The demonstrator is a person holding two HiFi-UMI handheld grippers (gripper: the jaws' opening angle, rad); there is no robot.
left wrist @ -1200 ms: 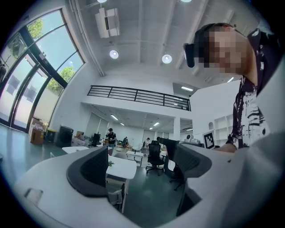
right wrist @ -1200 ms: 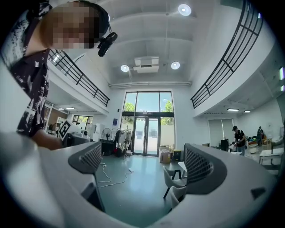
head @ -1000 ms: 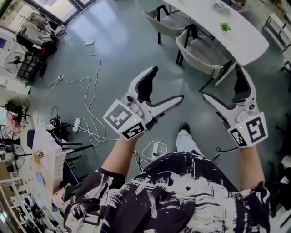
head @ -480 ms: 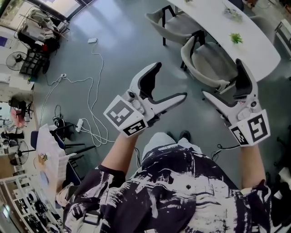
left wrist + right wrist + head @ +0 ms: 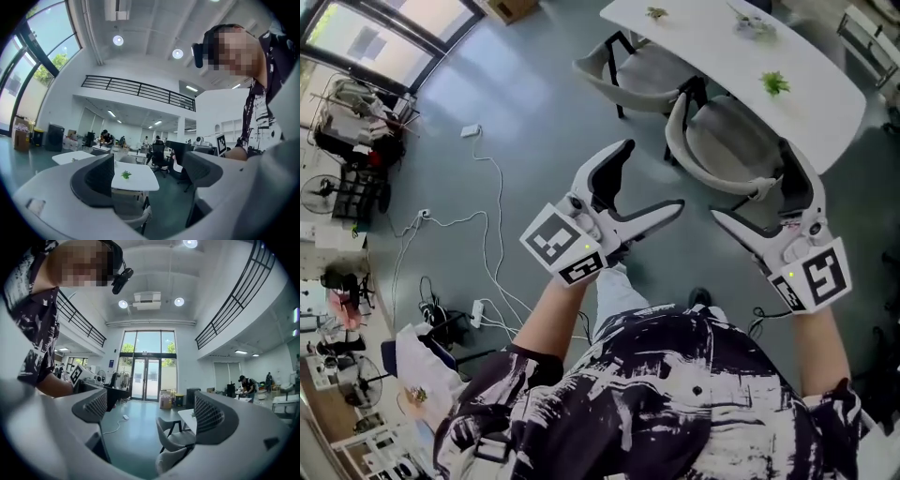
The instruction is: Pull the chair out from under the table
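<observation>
Both tongs hang spread and empty, well short of any grip: the left tongs [image 5: 647,178] over bare floor, the right tongs [image 5: 753,185] nearest the grey chair [image 5: 731,141] – tucked partly under the white tabletop [image 5: 712,42] – probably readied for its backrest.

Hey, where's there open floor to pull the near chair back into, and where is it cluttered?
Bare floor lies between the near chair, the far chair and the white cables. Left of the cables it is crowded: power strip, racks. The table hems the chairs' other side.
</observation>
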